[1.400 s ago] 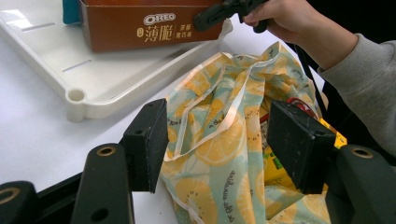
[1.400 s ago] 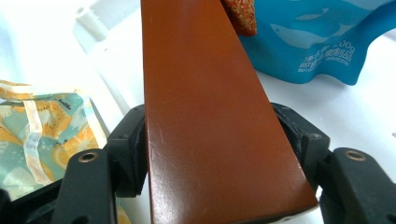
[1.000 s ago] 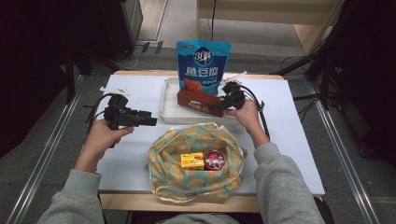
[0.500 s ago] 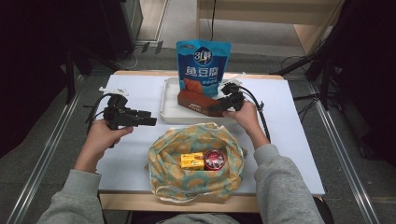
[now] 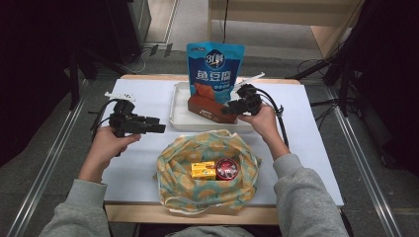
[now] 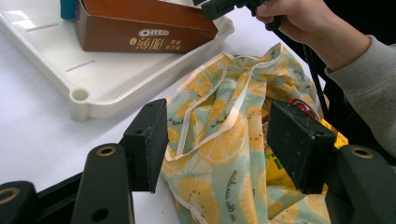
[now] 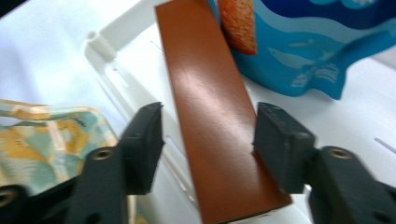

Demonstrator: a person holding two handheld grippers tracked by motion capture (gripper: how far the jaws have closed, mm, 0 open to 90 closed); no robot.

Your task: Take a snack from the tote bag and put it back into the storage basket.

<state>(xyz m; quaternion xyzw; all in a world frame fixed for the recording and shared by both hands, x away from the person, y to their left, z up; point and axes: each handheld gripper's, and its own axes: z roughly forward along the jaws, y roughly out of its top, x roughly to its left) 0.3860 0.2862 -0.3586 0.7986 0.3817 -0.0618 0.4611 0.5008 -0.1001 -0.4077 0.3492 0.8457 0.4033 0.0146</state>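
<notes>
right now the brown box (image 5: 206, 107) lies in the white tray (image 5: 179, 117), tilted across it, with the blue pouch (image 5: 214, 64) standing upright just behind. the right gripper (image 5: 236, 107) sits over the box's near end, jaws spread wide on either side of it and not pinching it. nearer the person, the lemon-print bag (image 5: 174, 168) gapes open on the table (image 5: 133, 163), a yellow box (image 5: 203, 170) and a red round tin (image 5: 227, 169) side by side inside. off to the left, the left gripper (image 5: 156, 124) hangs above the table, jaws parted and gripping nothing, pointed toward the bag.
</notes>
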